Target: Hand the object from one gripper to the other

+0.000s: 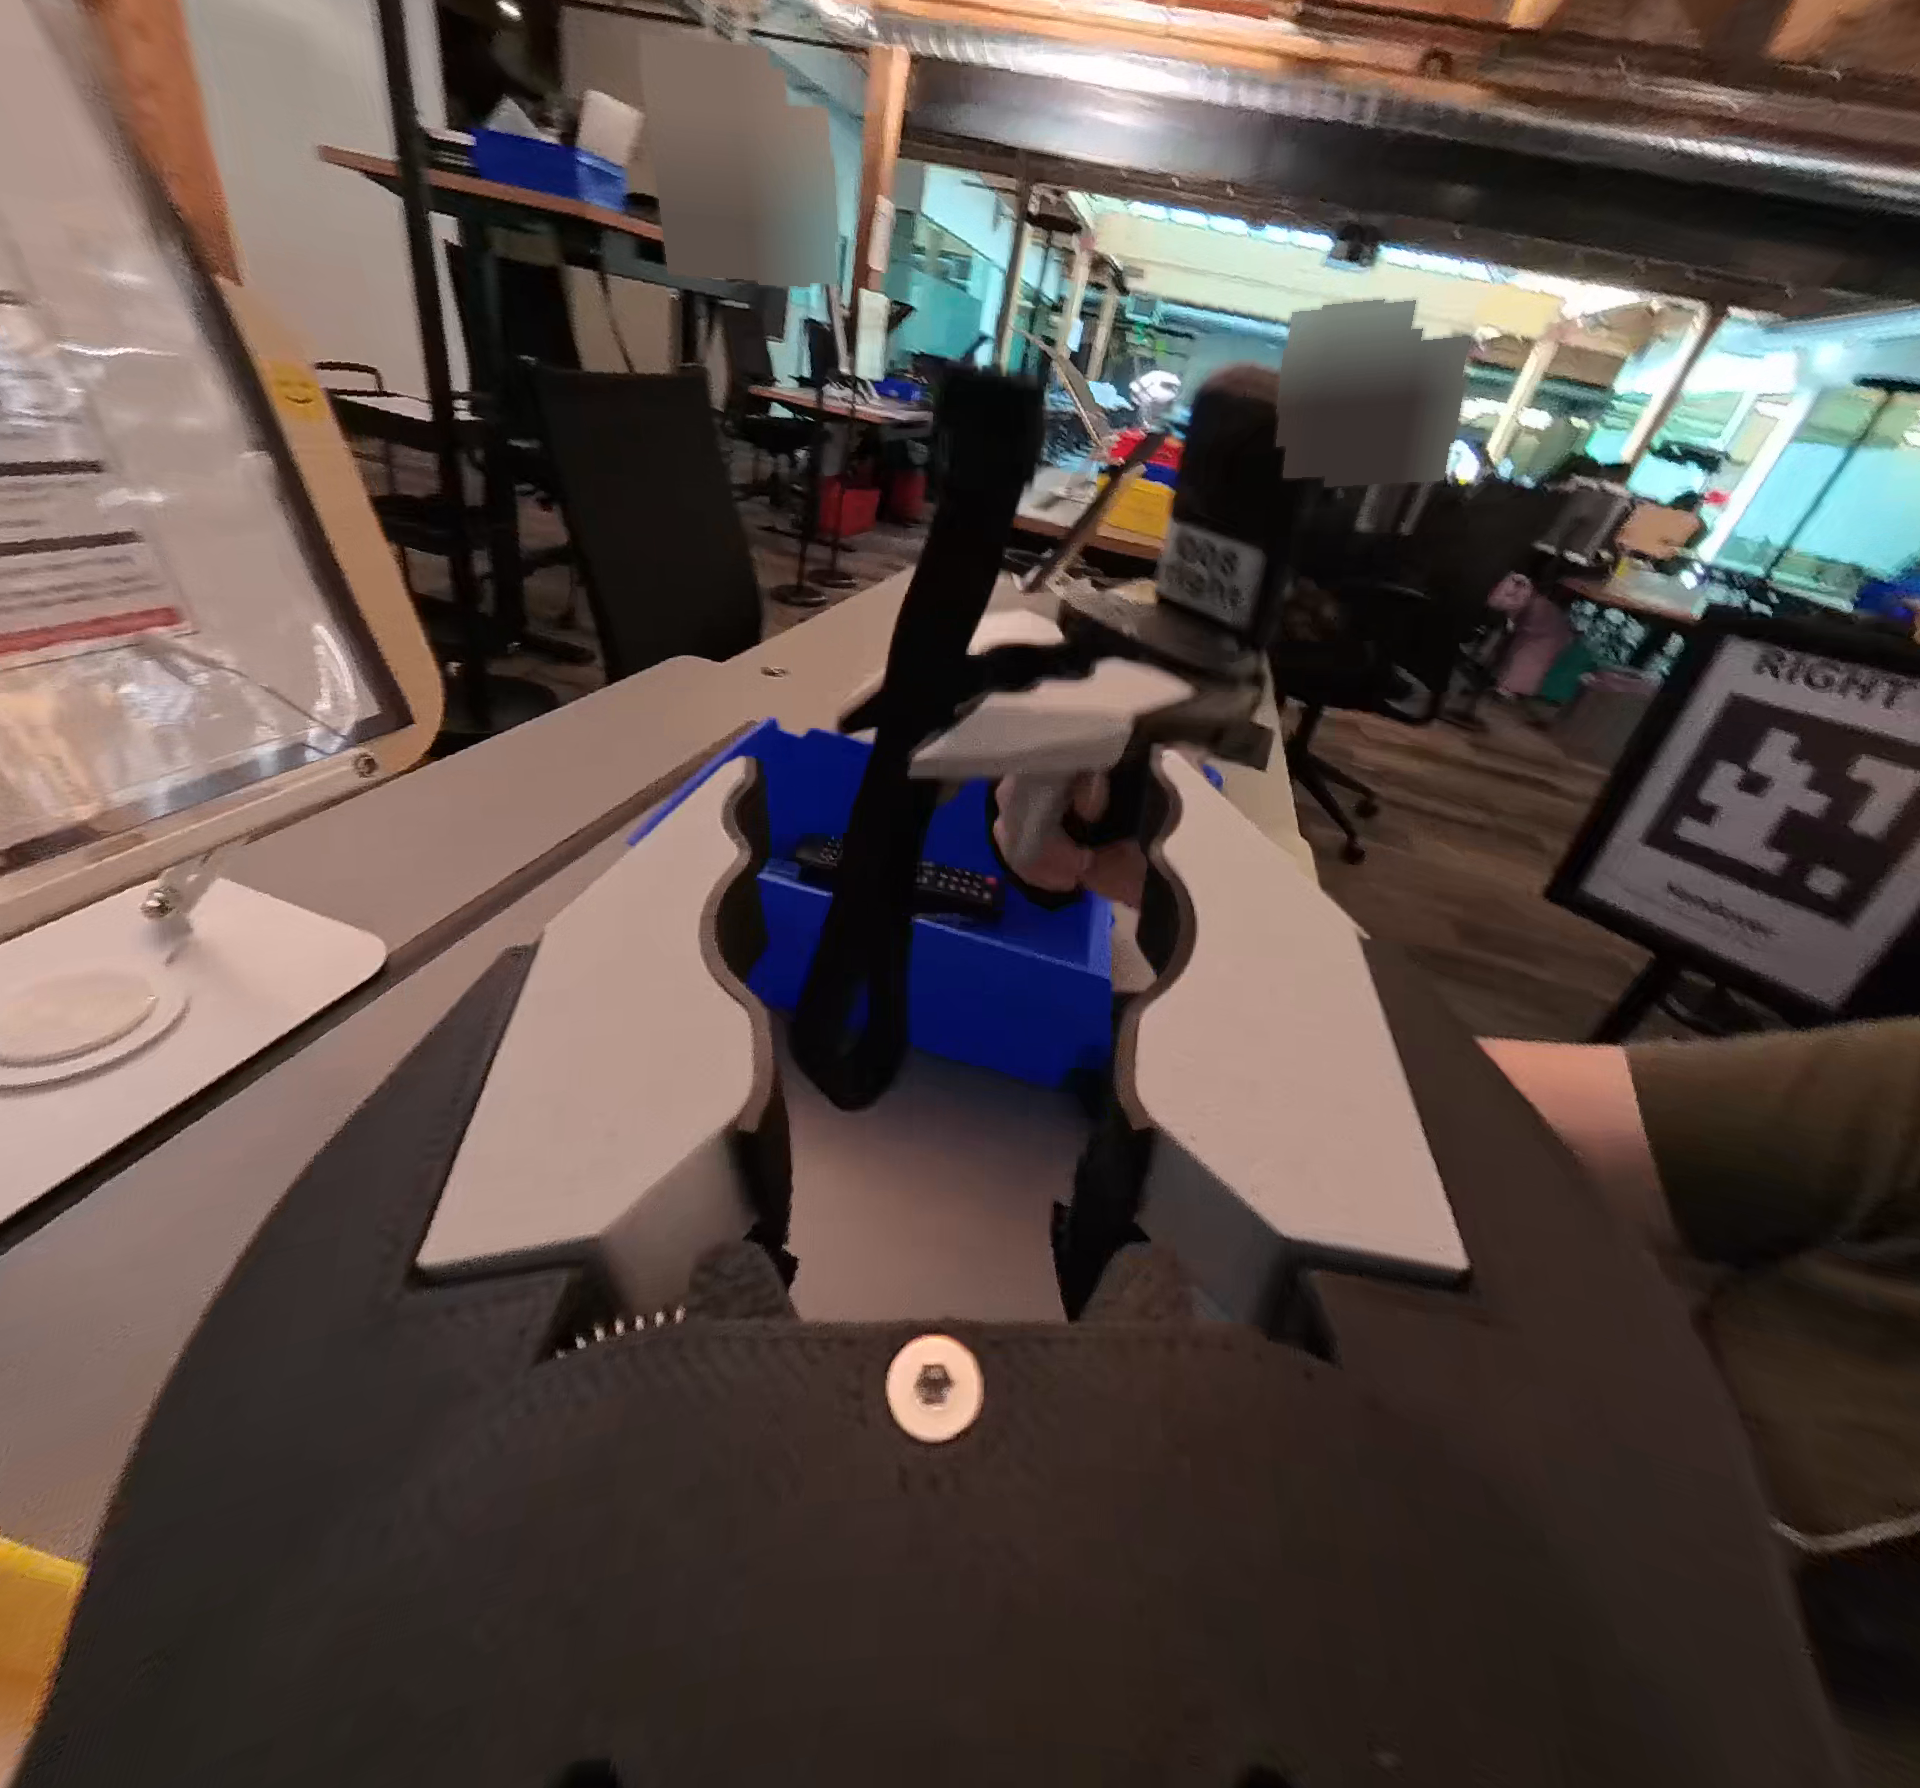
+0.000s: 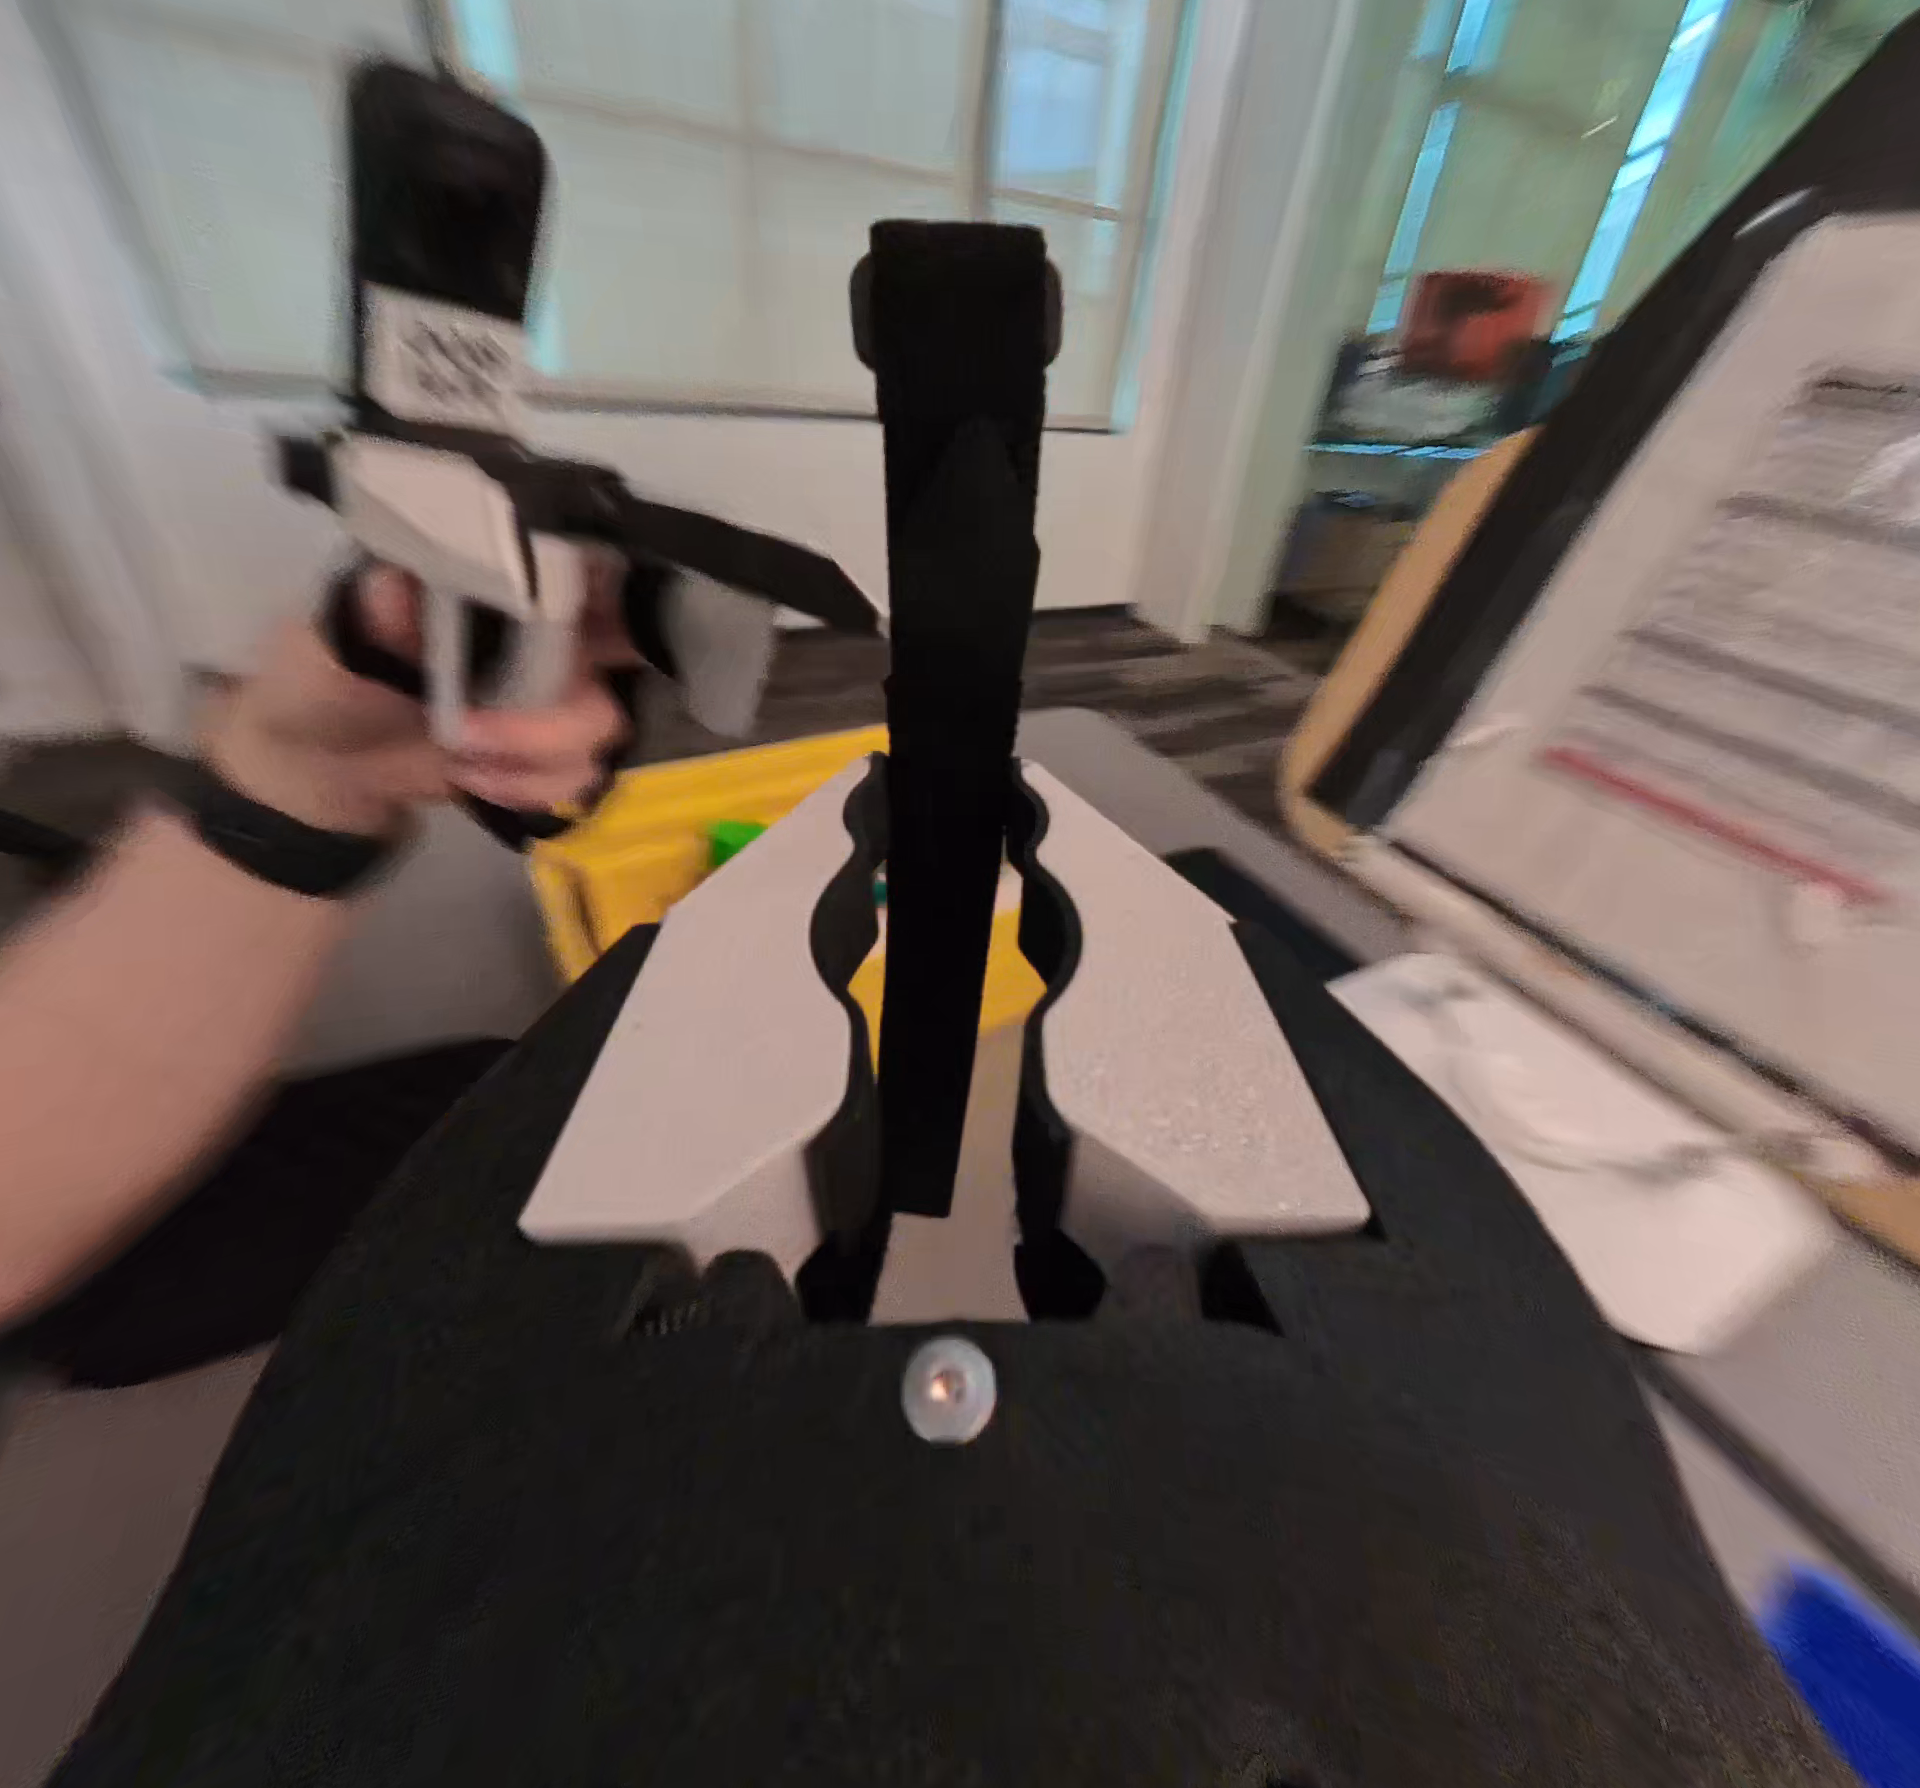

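A long black strap (image 2: pixel 956 699) stands upright, clamped between my right gripper's (image 2: pixel 948 772) shut fingers. In the left wrist view the strap (image 1: pixel 894 803) hangs down from the right gripper (image 1: pixel 997 710), and its lower loop shows between the fingers of my left gripper (image 1: pixel 961 782). The left jaws are wide open and touch nothing. In the right wrist view the left gripper (image 2: pixel 769 616) is blurred at the left, held by a hand, with its fingers pointing at the strap's middle.
A blue bin (image 1: pixel 987 990) holding a black remote (image 1: pixel 935 881) sits on the grey table (image 1: pixel 520 803) behind the strap. A yellow bin (image 2: pixel 644 845) with a green item lies below. A framed sign panel (image 1: pixel 156 491) stands at the table's side. A marker board (image 1: pixel 1766 803) stands on the floor. The tips of one gripper are about 5 centimeters away from the tips of the other.
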A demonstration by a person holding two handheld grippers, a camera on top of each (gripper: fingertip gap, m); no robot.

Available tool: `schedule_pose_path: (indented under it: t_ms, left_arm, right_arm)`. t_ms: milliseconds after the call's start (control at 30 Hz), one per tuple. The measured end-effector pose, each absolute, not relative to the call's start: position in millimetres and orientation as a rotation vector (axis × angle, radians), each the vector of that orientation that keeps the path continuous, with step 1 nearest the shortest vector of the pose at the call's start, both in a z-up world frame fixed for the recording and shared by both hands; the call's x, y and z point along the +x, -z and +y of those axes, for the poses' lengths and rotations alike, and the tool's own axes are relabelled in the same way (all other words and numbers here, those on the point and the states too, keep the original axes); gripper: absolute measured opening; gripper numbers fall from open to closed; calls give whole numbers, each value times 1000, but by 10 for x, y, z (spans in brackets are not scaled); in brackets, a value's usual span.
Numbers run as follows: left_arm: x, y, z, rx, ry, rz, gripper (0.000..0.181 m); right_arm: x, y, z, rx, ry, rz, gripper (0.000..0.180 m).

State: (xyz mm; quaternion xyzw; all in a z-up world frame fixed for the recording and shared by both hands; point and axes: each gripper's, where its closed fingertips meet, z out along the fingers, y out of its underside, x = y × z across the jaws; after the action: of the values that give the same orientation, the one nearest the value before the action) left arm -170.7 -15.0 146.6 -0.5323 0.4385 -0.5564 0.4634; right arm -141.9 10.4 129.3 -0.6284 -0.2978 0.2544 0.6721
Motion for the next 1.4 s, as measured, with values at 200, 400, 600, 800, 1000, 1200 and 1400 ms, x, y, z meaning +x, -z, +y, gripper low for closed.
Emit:
schedule_pose_path:
  t_ms: [200,400,600,800,1000,1200,1400]
  left_arm:
    - [-1529,-1391,-433,-1251,1404,1226,70]
    - [-1369,-1287,-616,-1216,1379,1332,55]
    - [-1328,-1256,-594,-1209,1315,1336,19]
    - [-1361,-1290,-596,-1188,1276,1336,19]
    - [-1379,-1339,-574,-1173,1207,1317,15]
    - [-1390,-1346,-581,-1177,1200,1315,14]
    - [-1401,-1409,-604,-1139,1213,1293,19]
  right_arm:
    - [-1491,-1554,-238,-1363,-955,-650,20]
    - [-1567,-1570,-333,-1371,-1058,-672,20]
    - [-1592,-1562,-382,-1373,-1083,-698,20]
    - [-1593,-1585,-416,-1348,-1099,-713,19]
    - [-1570,-1623,-436,-1314,-1145,-704,19]
    - [-1550,-1648,-455,-1288,-1128,-717,19]
    - [-1538,-1687,-476,-1264,-1189,-702,18]
